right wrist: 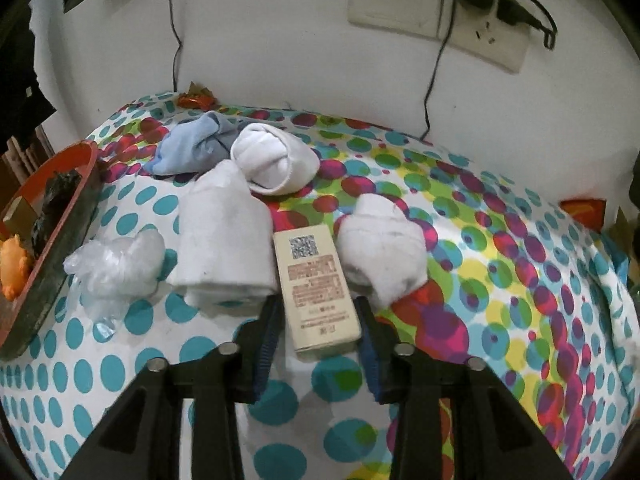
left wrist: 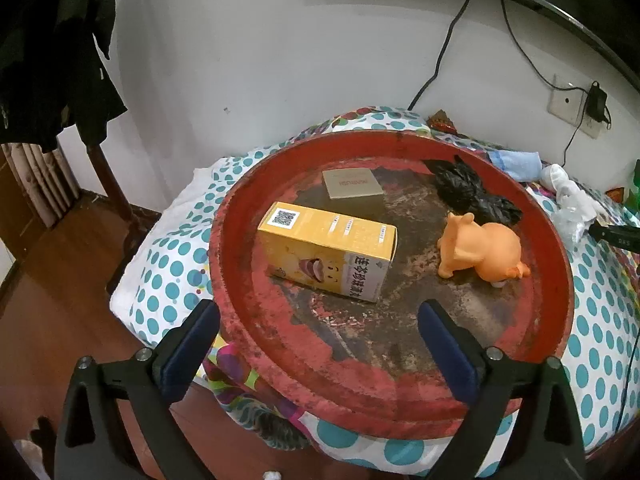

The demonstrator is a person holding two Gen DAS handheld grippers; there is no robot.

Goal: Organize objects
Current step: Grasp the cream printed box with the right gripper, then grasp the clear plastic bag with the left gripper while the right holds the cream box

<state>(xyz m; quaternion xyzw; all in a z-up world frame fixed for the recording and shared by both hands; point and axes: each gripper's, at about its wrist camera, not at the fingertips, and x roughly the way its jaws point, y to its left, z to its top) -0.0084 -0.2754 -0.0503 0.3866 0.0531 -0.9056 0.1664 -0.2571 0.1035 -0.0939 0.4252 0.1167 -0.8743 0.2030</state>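
The right hand-held gripper (right wrist: 318,320) pinches the near end of a slim beige box (right wrist: 316,292) lying on the bed (right wrist: 500,280) between white socks; it looks light, stiff, smooth-sided, best held across its narrow sides.

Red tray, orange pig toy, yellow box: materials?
Red tray: probably painted metal or wood; the red coat has flaked off over a dark, dull floor. Orange pig toy: looks like soft rubber or vinyl, smooth, moulded, slight sheen. Yellow box: printed cardboard, matte, crisp folded edges.
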